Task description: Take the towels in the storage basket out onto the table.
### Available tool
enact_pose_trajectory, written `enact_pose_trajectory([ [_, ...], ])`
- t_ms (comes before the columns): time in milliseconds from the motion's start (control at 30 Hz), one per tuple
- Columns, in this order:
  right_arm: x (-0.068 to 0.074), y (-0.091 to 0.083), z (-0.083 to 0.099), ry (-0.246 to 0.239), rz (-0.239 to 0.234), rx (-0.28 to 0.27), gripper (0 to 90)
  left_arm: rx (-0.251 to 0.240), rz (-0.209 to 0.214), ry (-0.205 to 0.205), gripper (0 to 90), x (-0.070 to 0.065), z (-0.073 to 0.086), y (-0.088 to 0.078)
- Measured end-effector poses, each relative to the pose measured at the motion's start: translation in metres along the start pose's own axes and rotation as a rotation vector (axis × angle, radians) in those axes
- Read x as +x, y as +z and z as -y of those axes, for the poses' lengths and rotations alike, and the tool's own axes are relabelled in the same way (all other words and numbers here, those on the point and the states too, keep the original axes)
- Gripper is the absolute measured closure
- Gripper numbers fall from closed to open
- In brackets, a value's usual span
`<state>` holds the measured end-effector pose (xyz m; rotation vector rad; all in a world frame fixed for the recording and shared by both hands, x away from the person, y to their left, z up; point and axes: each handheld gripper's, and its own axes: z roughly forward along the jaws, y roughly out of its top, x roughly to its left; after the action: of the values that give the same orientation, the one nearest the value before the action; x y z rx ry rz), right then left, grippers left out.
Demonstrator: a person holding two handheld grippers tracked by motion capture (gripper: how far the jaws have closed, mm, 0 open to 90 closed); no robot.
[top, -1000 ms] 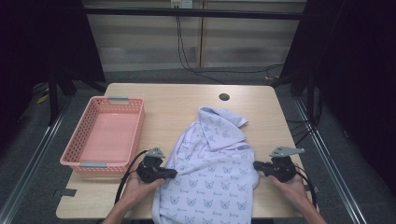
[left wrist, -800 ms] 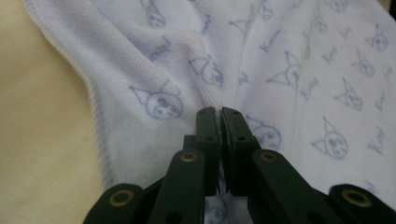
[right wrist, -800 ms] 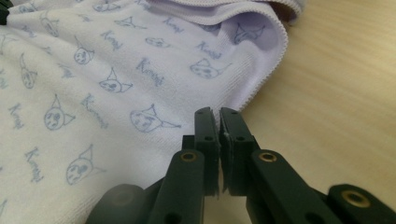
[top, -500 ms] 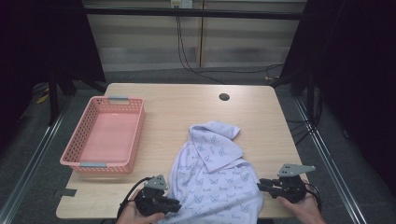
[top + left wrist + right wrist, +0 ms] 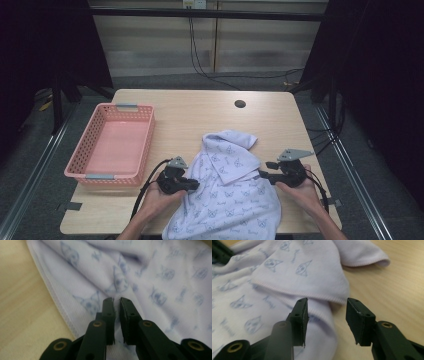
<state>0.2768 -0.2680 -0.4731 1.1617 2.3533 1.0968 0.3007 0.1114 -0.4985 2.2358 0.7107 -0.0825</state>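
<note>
While both forearms come in from the near edge, this is how things stand:

Garment: a pale lilac printed shirt (image 5: pixel 231 192) lies on the near half of the wooden table (image 5: pixel 200 112), right of centre, its lower part hanging over the near edge, its top folded over toward the far side.

Left hand: the left hand (image 5: pixel 159 199) sits low at the near-left side of the shirt, palm cupped under the tool, forearm angled in from the near edge.

Left gripper: the left gripper (image 5: pixel 192 185) points right, lying almost level at the shirt's left hem; its cable loops off to the near left.

Left jaws: in the left gripper view they stand nearly together with a ridge of shirt fabric (image 5: pixel 117 293) pinched in the thin slot; they have just been closing on it.

Right hand: the right hand (image 5: pixel 300 192) is on the near-right side, wrist bent inward, fingers wrapped under the tool.

Right gripper: the right gripper (image 5: pixel 264 175) points left at the shirt's right edge, grey plate on top.

Right jaws: parted, pads off the cloth; they have just been opening, with the shirt's ribbed edge (image 5: pixel 319 312) lying between and beneath them.

Basket: a pink plastic basket (image 5: pixel 90 145) stands at the left side of the table, well apart from the shirt.

Grommet: a dark round hole (image 5: pixel 240 104) sits at the far side, right of centre.
</note>
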Motion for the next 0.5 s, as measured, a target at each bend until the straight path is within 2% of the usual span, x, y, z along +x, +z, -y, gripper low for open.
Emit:
enact_pose_trajectory([
  [67, -0.002, 0.005, -0.004, 0.016, -0.012, -0.007, 52.1, 0.003, 0.01, -0.012, 84.5, -0.001, 0.002, -0.002],
  [100, -0.004, 0.016, -0.009, 0.014, -0.01, 0.006, 52.0, 0.004, 0.026, -0.031, 84.8, -0.001, 0.009, -0.007],
  [133, -0.004, 0.016, -0.009, 0.014, -0.01, 0.006, 52.0, 0.004, 0.026, -0.031, 85.2, -0.001, 0.009, -0.007],
  [167, -0.004, 0.025, -0.012, 0.018, -0.01, 0.017, 51.5, 0.005, 0.037, -0.036, 85.6, -0.003, 0.017, -0.014],
  [200, -0.003, 0.029, -0.012, 0.021, -0.011, 0.022, 51.5, 0.005, 0.037, -0.036, 85.7, -0.003, 0.017, -0.014],
  [233, -0.003, 0.033, -0.013, 0.025, -0.009, 0.031, 51.4, 0.01, 0.038, -0.05, 86.2, -0.006, 0.024, -0.02],
  [267, -0.003, 0.033, -0.013, 0.025, -0.009, 0.031, 51.4, 0.01, 0.038, -0.05, 87.1, -0.006, 0.024, -0.02],
  [300, -0.002, 0.04, -0.015, 0.018, -0.014, 0.033, 51.3, 0.023, 0.02, -0.044, 87.5, -0.011, 0.029, -0.025],
  [367, -0.002, 0.044, -0.016, 0.017, -0.016, 0.031, 51.2, 0.027, 0.025, -0.049, 88.0, -0.015, 0.033, -0.028],
  [467, -0.001, 0.05, -0.018, 0.019, -0.031, 0.03, 51.3, 0.031, 0.034, -0.065, 88.2, -0.017, 0.036, -0.03],
  [500, 0.002, 0.058, -0.02, 0.025, -0.061, 0.039, 52.1, 0.037, 0.035, -0.073, 88.1, -0.019, 0.037, -0.031],
])
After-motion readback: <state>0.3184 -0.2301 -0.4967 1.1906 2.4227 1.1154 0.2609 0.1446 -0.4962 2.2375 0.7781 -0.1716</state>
